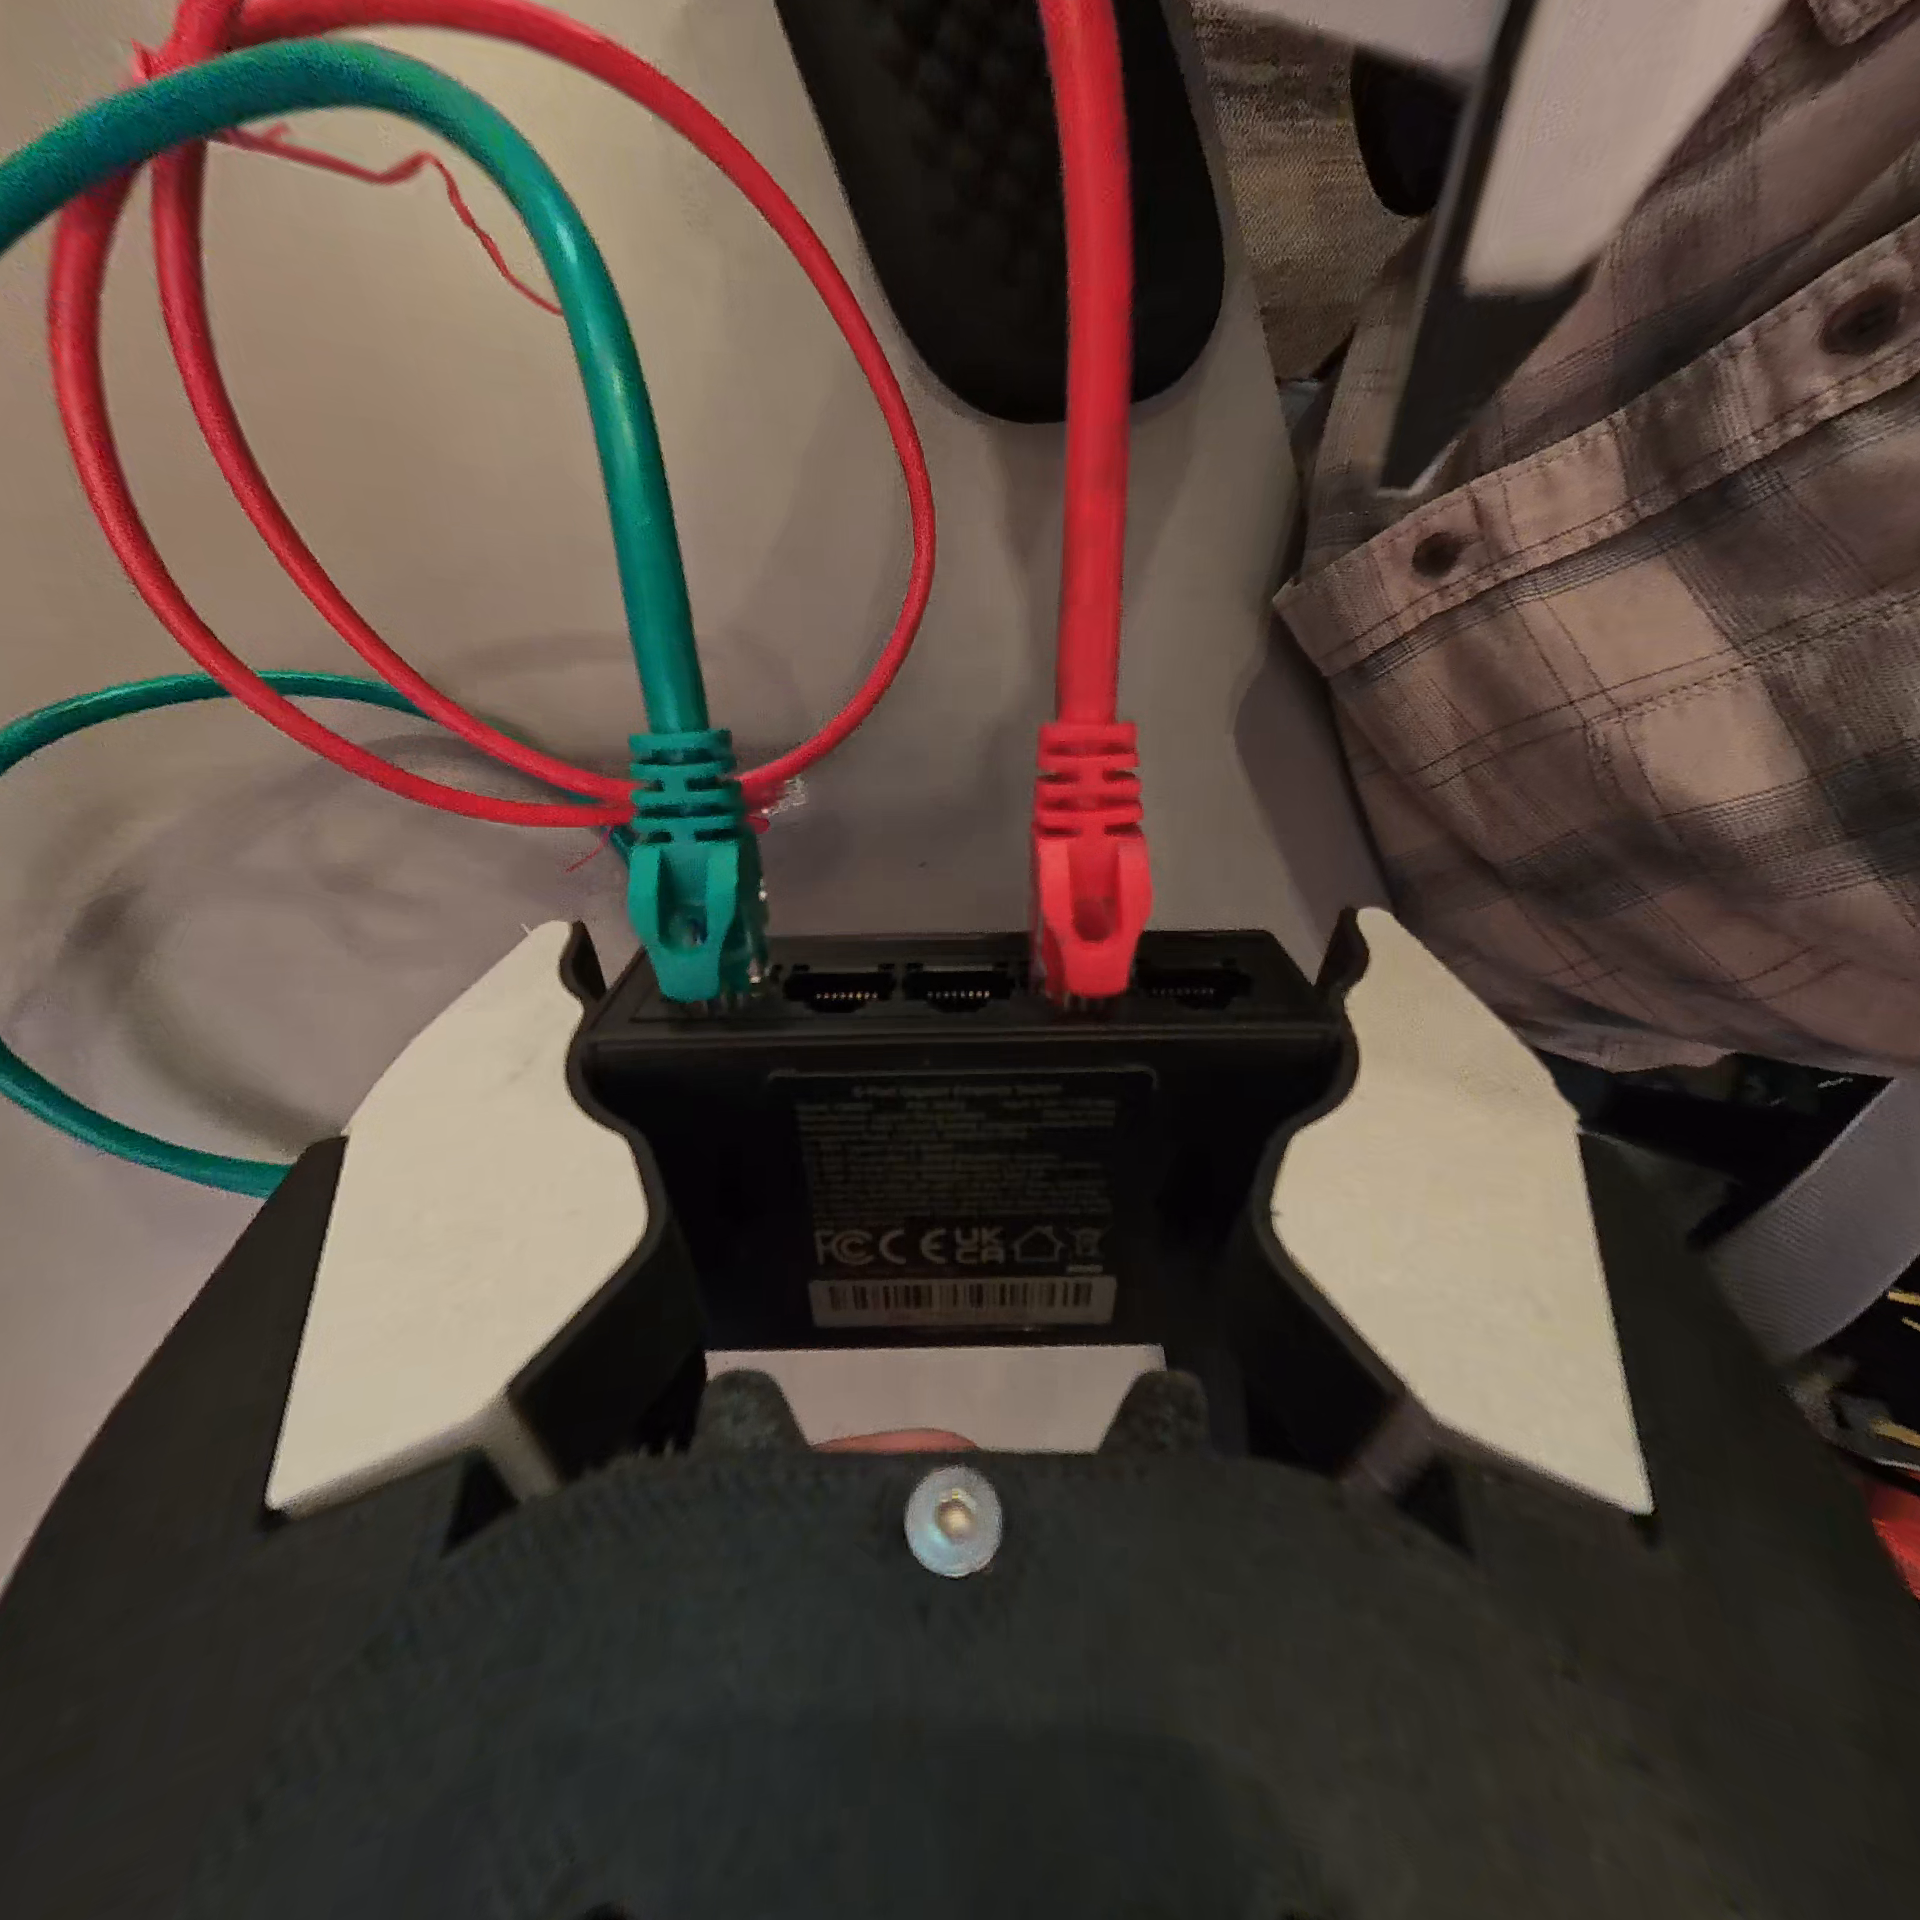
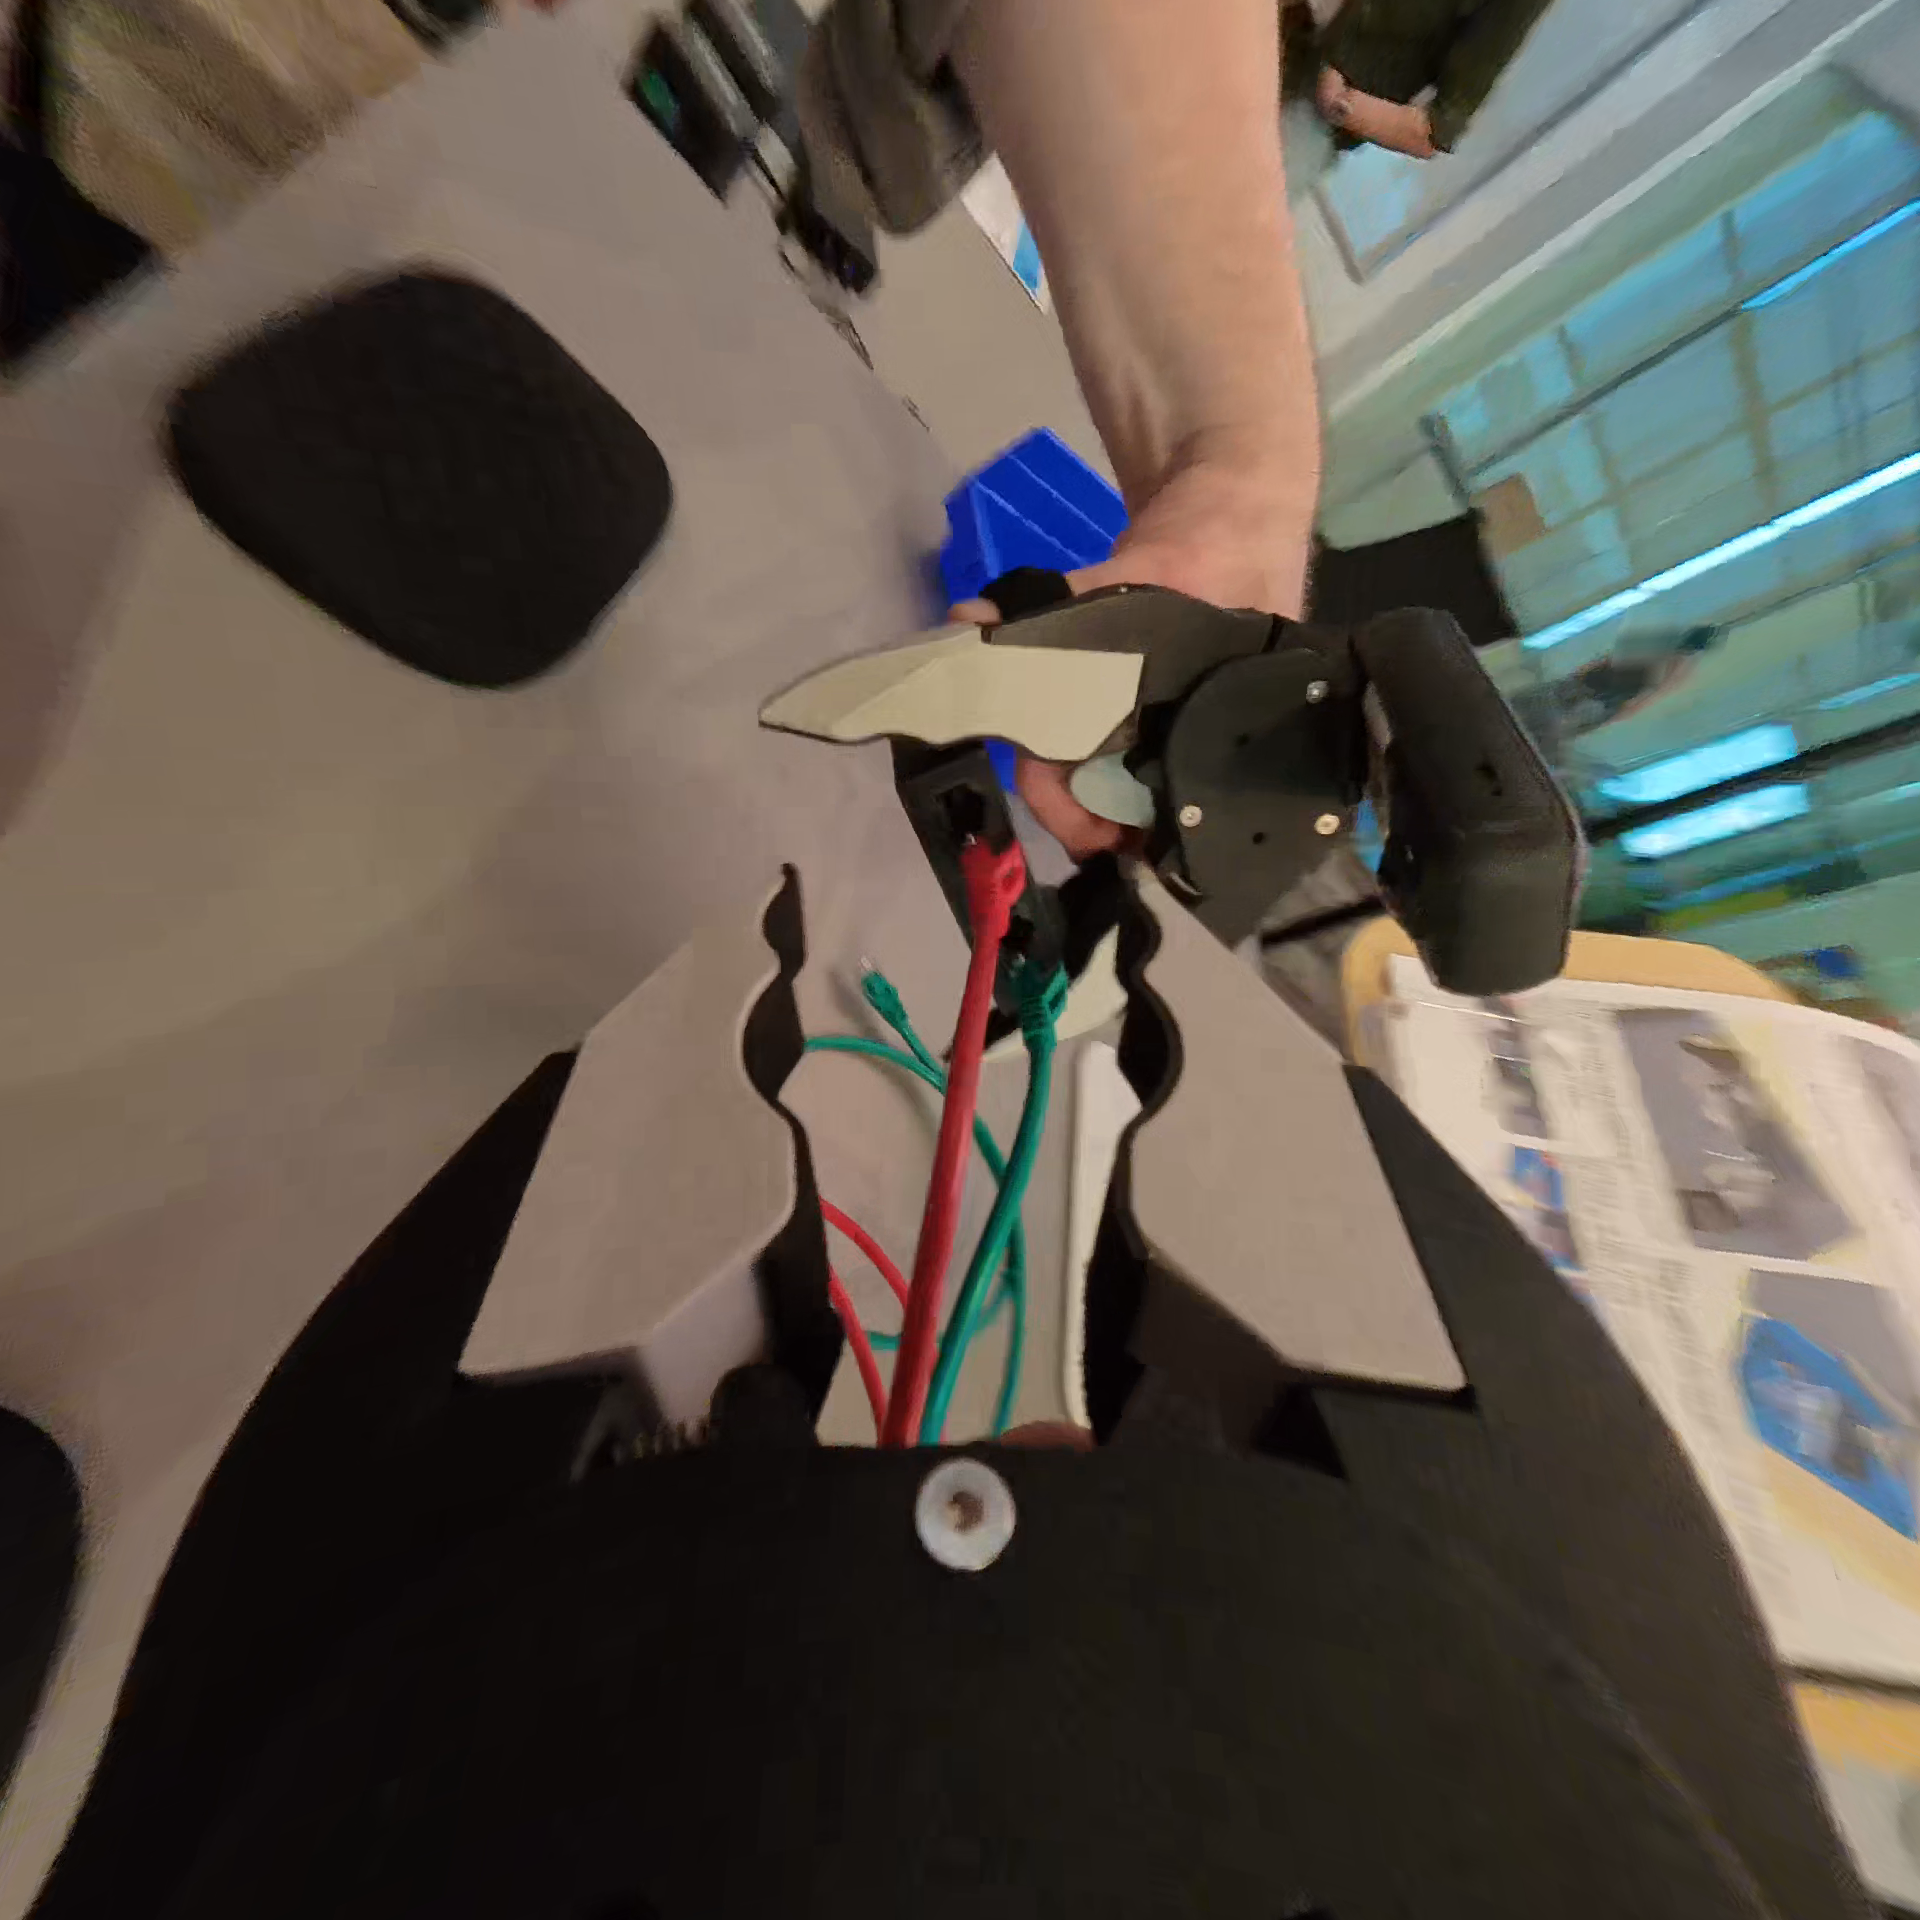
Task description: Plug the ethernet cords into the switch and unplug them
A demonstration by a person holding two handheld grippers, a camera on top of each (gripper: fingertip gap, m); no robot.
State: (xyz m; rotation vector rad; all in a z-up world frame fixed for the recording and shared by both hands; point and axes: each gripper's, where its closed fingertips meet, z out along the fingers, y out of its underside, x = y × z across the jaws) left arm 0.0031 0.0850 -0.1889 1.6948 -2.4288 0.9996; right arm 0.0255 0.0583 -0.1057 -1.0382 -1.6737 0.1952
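My left hand-held gripper (image 1: 961,997) is clamped on the switch (image 1: 961,1143), one finger on each side, label face toward the camera and ports pointing away. The green cord (image 1: 691,862) sits in the port nearest the left finger; the red cord (image 1: 1091,862) sits in the fourth port, with two empty ports between them and one beyond.

My right hand-held gripper (image 2: 961,935) stands apart, fingers not closed on anything, with both cords running through the gap toward the switch ahead. A loose green plug (image 2: 881,992) lies on the desk (image 2: 312,883) just inside the left finger.

With both plugs seated, I judge unplugging comes next. I would close the right fingers on the red boot itself, not the cable, press the latch tab down, then pull straight along the port axis while the left grip holds firm. Pulling at an angle could jam the latch.
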